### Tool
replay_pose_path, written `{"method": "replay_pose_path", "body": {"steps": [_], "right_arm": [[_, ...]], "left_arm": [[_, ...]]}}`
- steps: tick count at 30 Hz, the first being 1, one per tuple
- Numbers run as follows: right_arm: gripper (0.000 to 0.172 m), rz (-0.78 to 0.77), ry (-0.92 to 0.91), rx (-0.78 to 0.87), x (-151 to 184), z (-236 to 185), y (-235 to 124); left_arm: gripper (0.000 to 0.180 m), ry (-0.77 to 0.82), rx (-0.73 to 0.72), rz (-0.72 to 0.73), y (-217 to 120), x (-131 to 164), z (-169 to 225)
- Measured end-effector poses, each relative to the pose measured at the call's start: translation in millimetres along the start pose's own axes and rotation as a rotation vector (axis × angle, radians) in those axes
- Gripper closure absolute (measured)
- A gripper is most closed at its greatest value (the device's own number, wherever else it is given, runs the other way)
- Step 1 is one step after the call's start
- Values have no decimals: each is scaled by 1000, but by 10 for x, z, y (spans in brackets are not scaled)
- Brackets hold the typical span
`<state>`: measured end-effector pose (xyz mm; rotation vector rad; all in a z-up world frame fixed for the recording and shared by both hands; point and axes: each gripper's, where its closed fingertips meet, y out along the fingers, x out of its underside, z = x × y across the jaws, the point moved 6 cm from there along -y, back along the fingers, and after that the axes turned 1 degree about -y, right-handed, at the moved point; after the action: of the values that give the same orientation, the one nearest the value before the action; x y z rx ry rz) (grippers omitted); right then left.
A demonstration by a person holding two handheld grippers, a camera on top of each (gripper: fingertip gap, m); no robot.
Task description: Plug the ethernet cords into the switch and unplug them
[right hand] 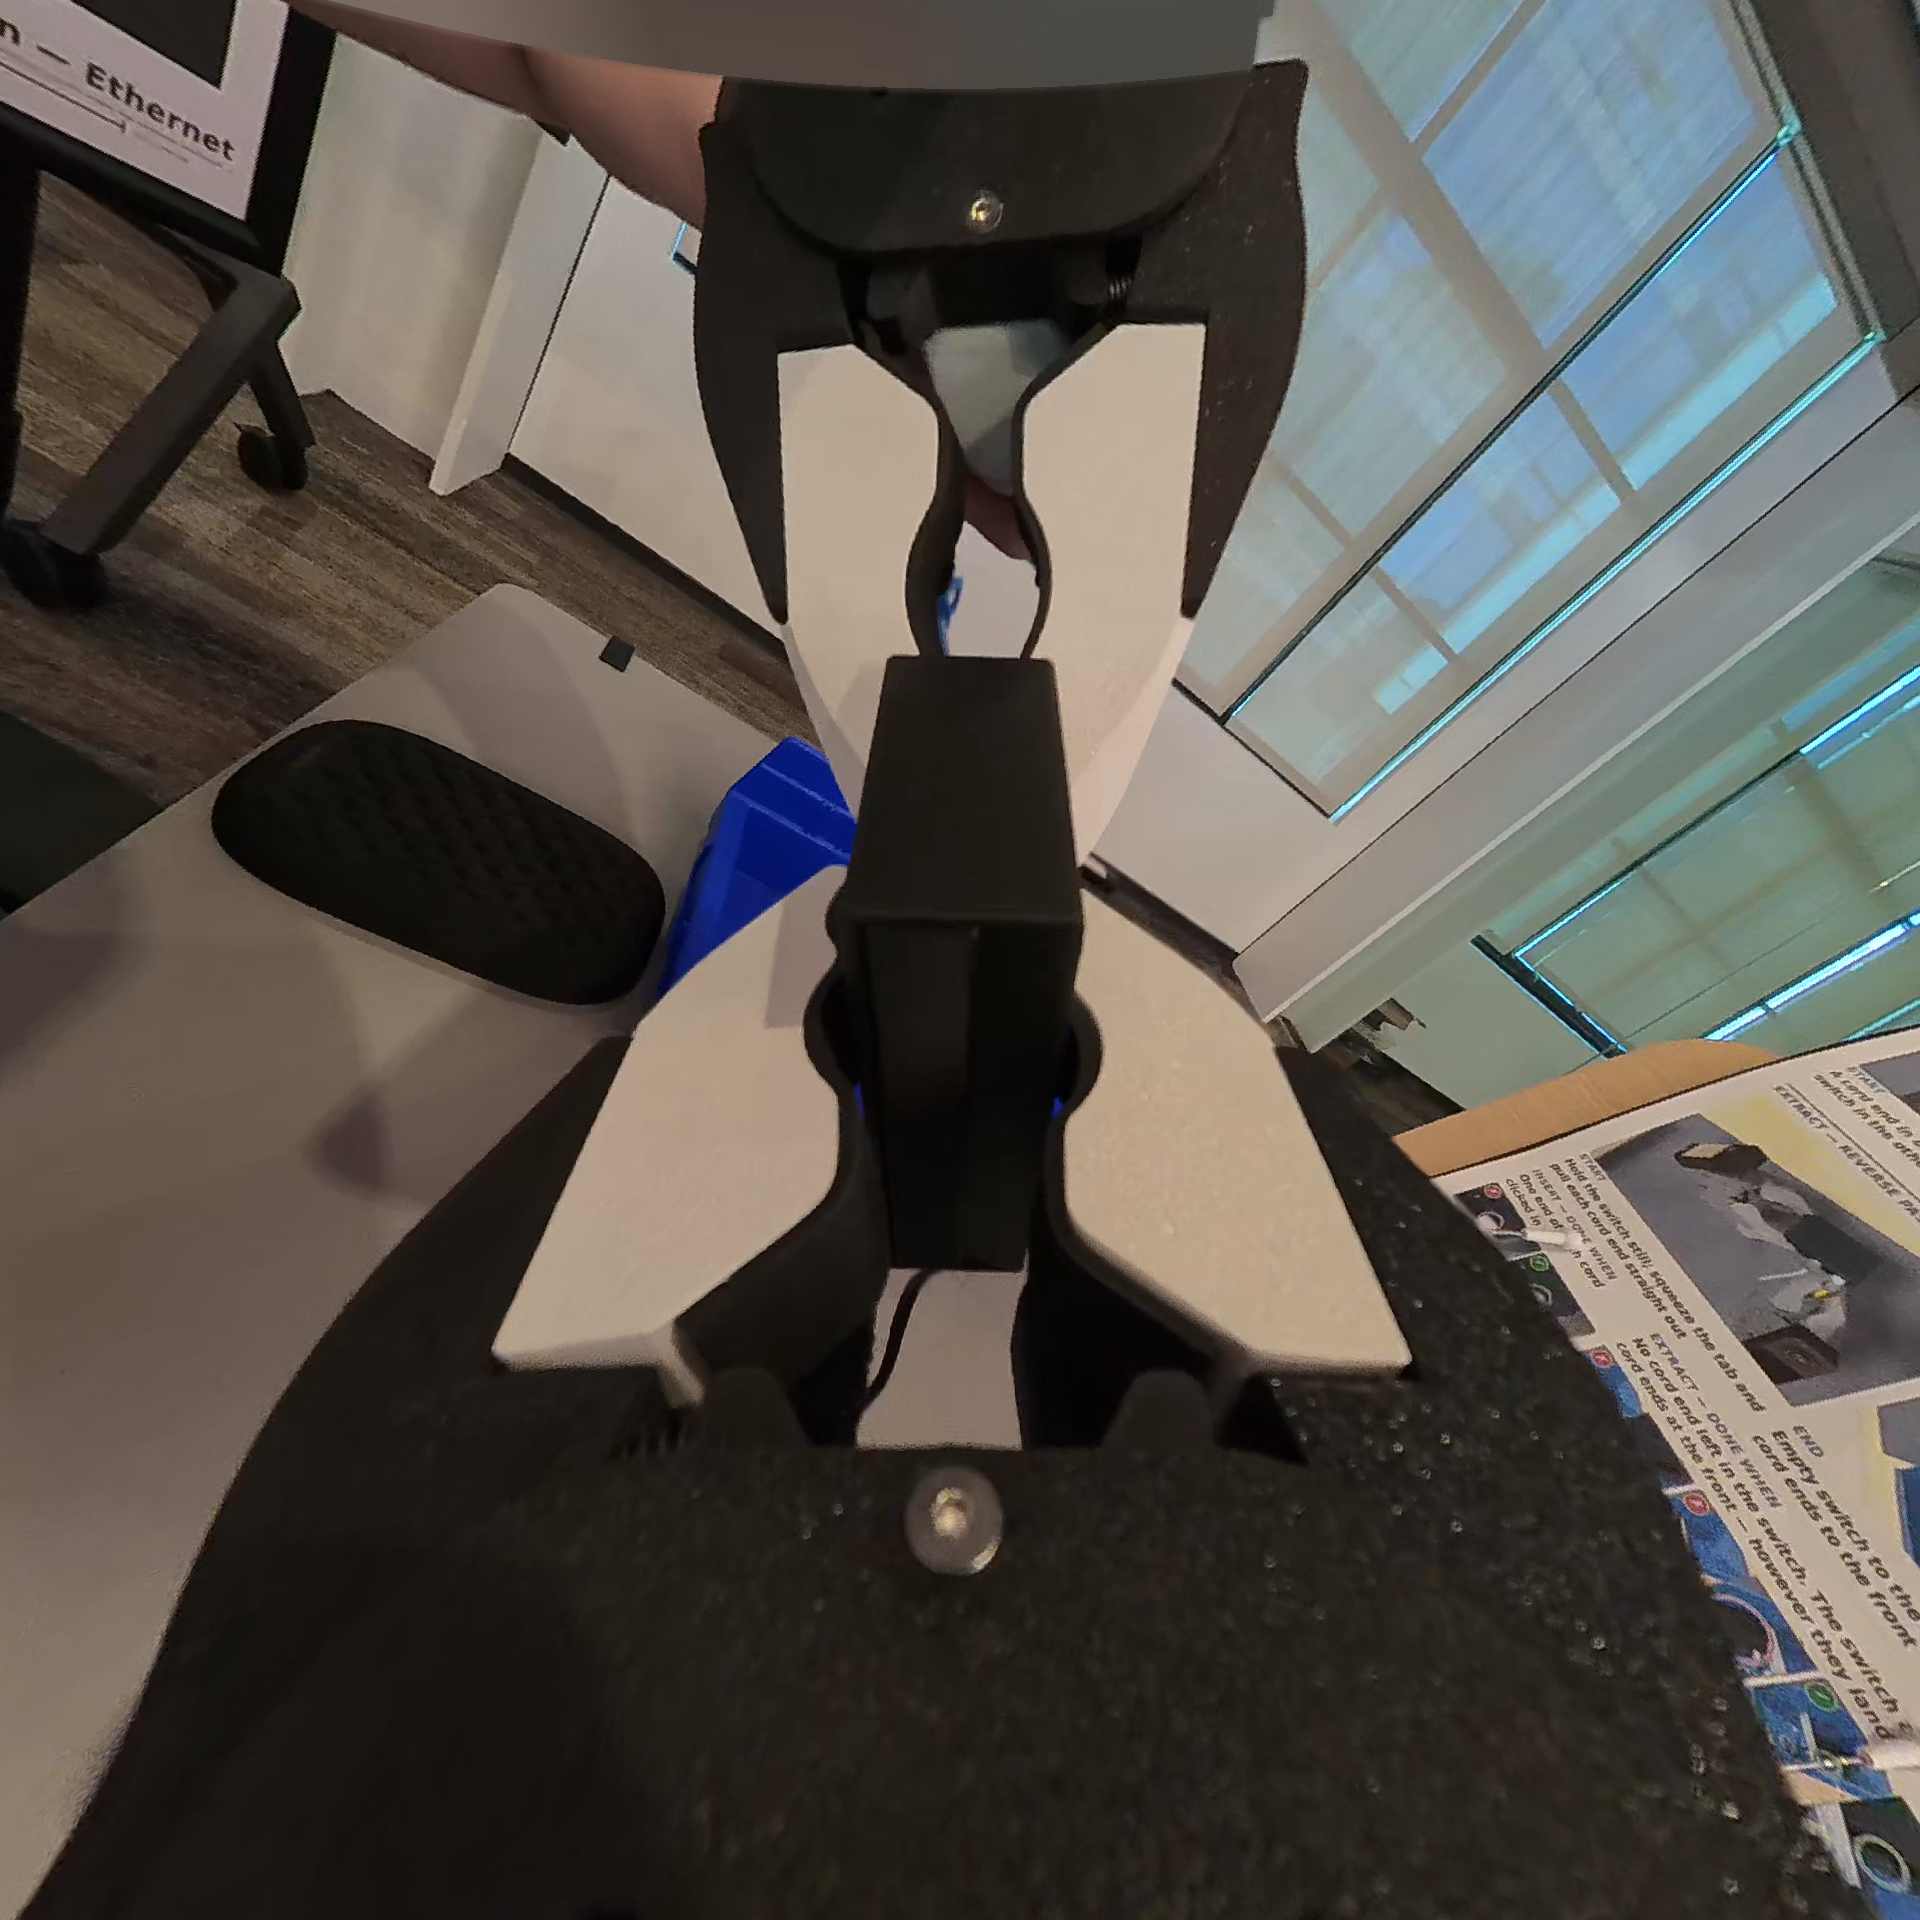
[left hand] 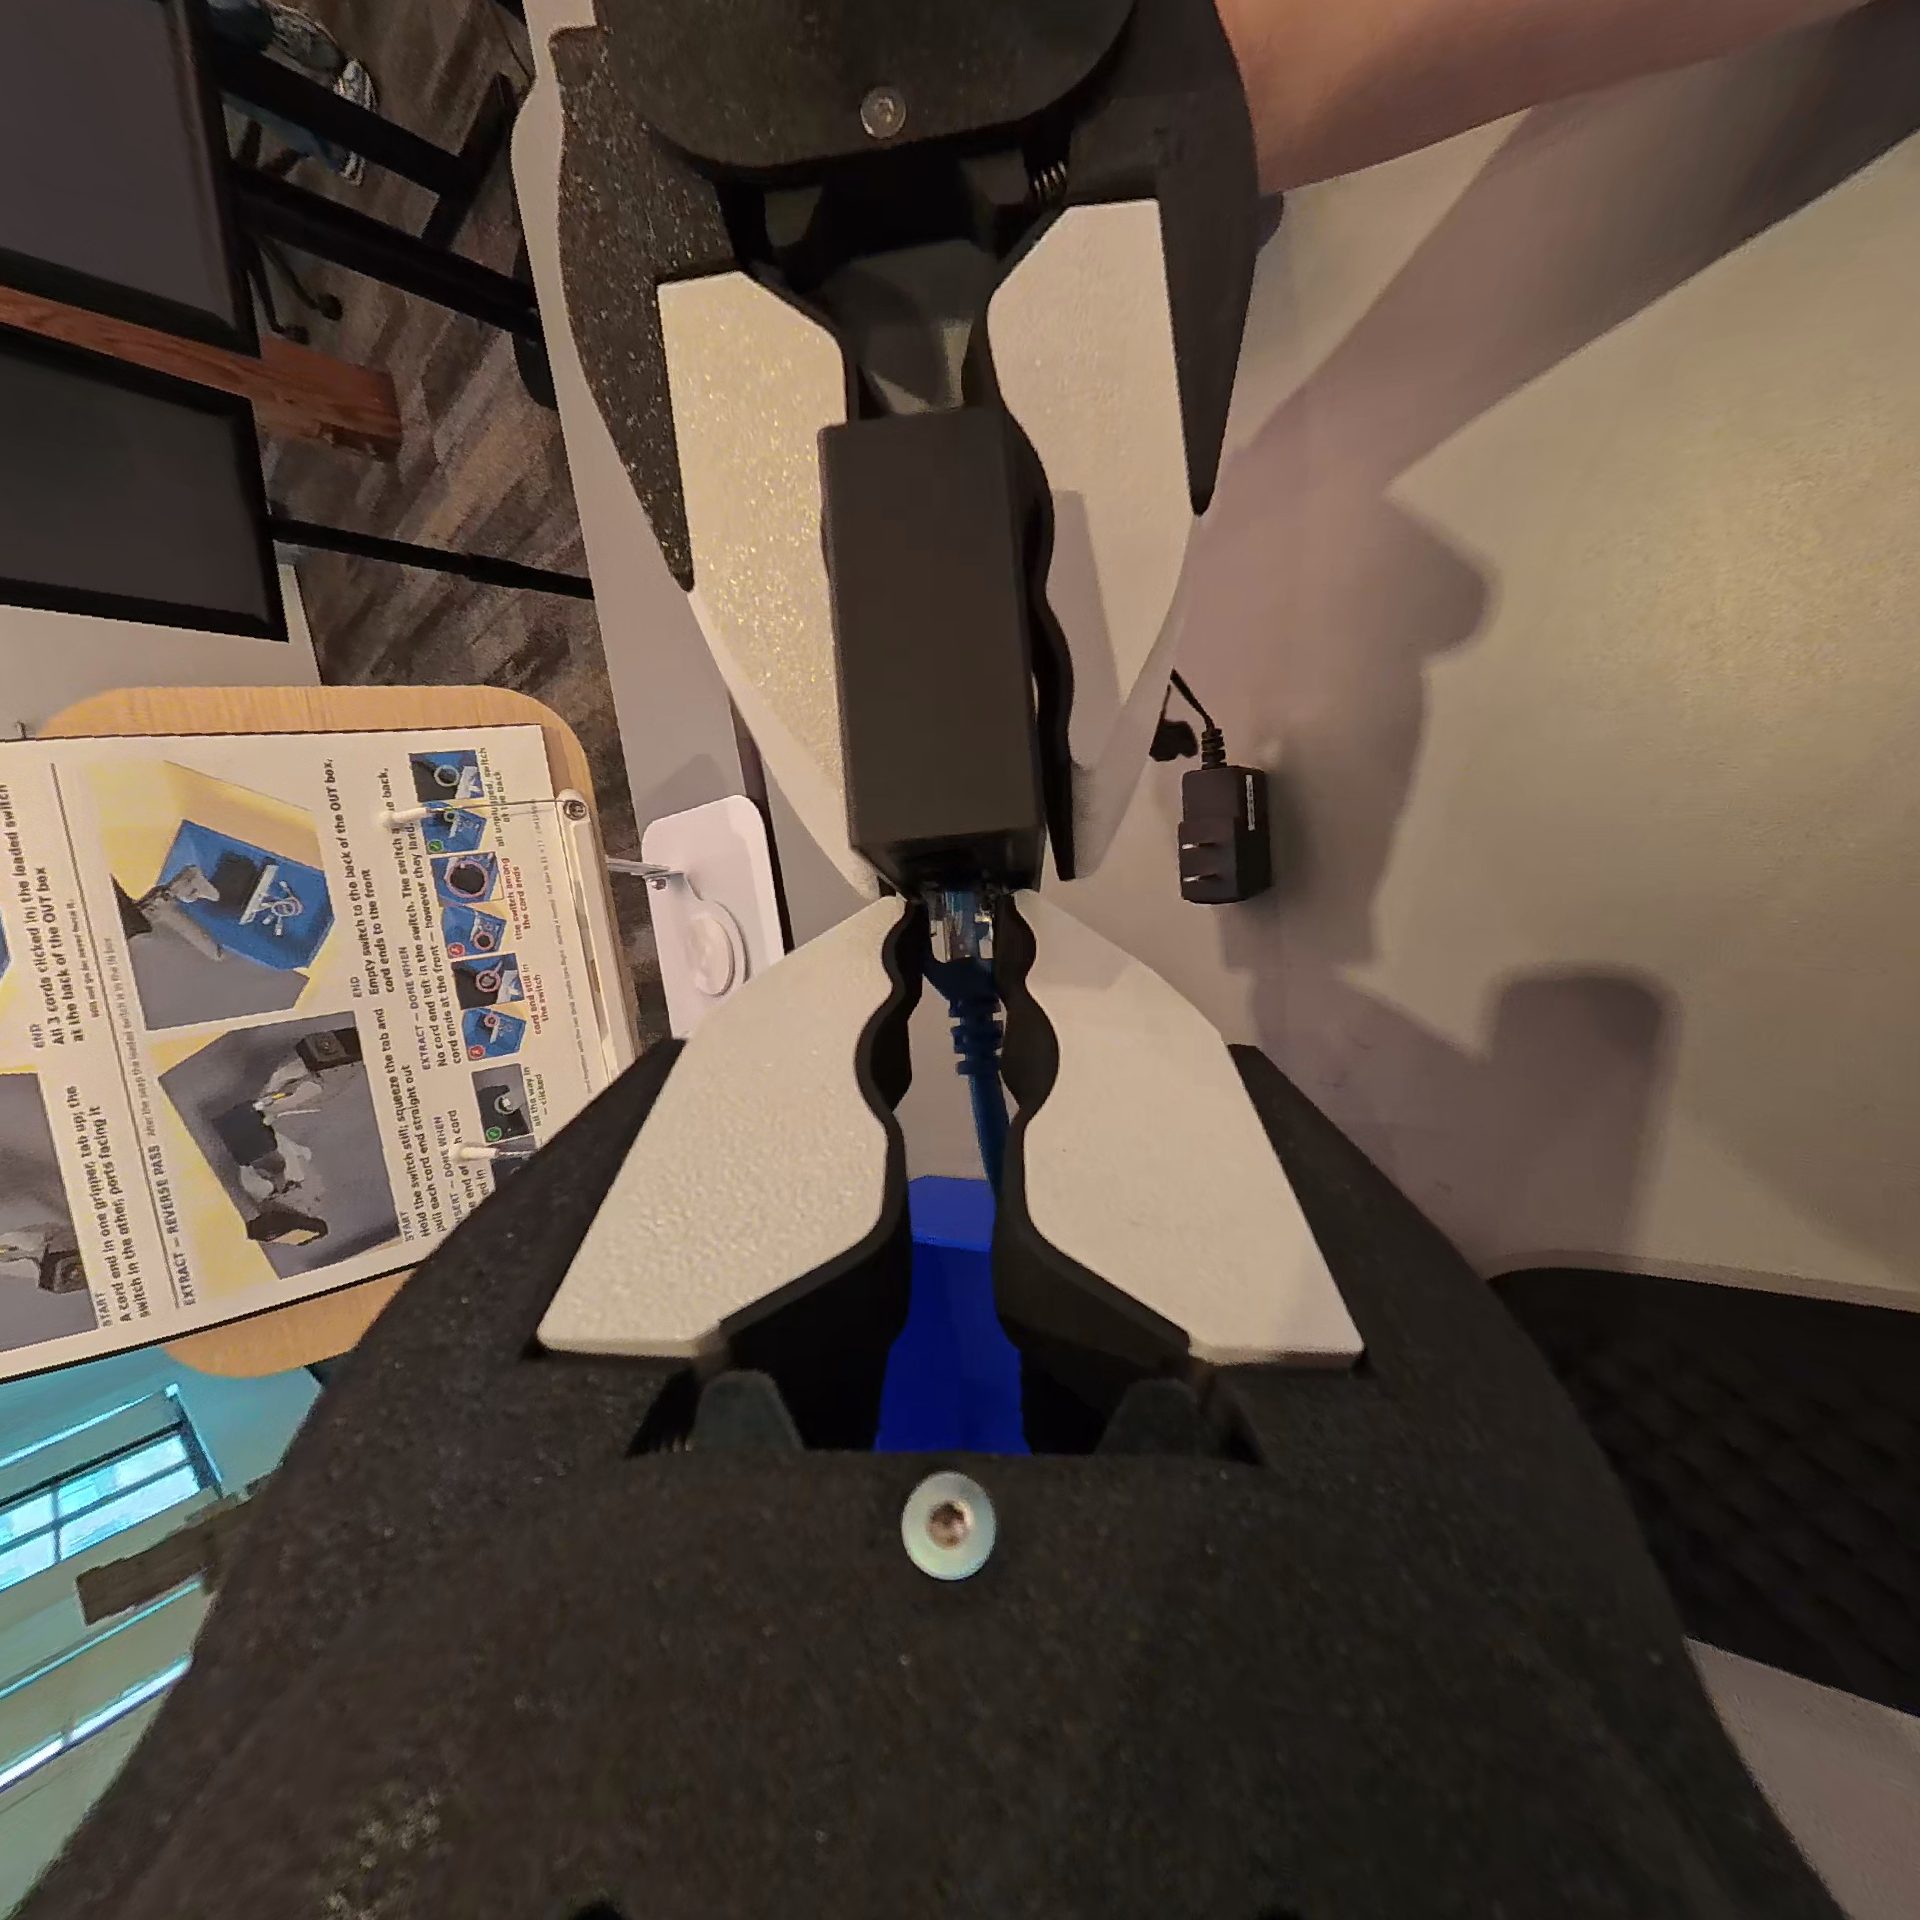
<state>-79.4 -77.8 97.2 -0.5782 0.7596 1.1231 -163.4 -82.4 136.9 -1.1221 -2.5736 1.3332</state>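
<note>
Left gripper: jaws narrow, black pads pinching the clear plug of the blue ethernet cord, whose tip sits at or just inside the port face of the black box-shaped plastic switch; seating depth cannot be told. Right gripper: jaws set wider, clamped on the switch's two sides at its far end, both held in the air above the grey table, near its edge. Judged: cord, plug and switch share one long axis, tongs nose to nose, so the coming push or pull runs straight along that line.
</note>
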Motion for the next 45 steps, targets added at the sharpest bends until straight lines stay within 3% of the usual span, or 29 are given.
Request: {"method": "replay_pose_path", "body": {"steps": [7,16,18,20,23,26,30,32,35,39,43,45], "right_arm": [[141,-78,-29,-44,46,-52,28],[141,-47,9,-31,100,-18,98],[141,-161,13,37,209,45,138],[128,-299,10,130,263,127,128],[125,-404,23,164,166,154,43],[121,-472,-174,200,-72,178,38],[120,-554,-190,52,-200,203,153],[132,-553,-156,0,-224,219,170],[130,-569,-182,24,-262,237,173],[129,-432,-162,80,-341,261,125],[140,-489,-125,60,-198,210,127],[141,-447,-146,94,-213,172,132]], "left_arm": [[167,25,-8,8,14,42,86],[167,-2,-46,-13,20,114,59],[167,-28,-39,-109,75,204,-52],[167,-47,-50,-182,135,331,-172],[167,-104,-1,-241,175,447,-259],[167,-41,-20,-297,161,437,-274],[167,30,-36,-315,146,304,-218],[167,22,-41,-317,123,284,-209],[167,-3,-47,-282,70,249,-195],[167,-37,-53,-240,3,221,-204],[167,-69,-42,-201,-34,174,-187],[167,-37,-65,-202,-33,167,-172]]}}
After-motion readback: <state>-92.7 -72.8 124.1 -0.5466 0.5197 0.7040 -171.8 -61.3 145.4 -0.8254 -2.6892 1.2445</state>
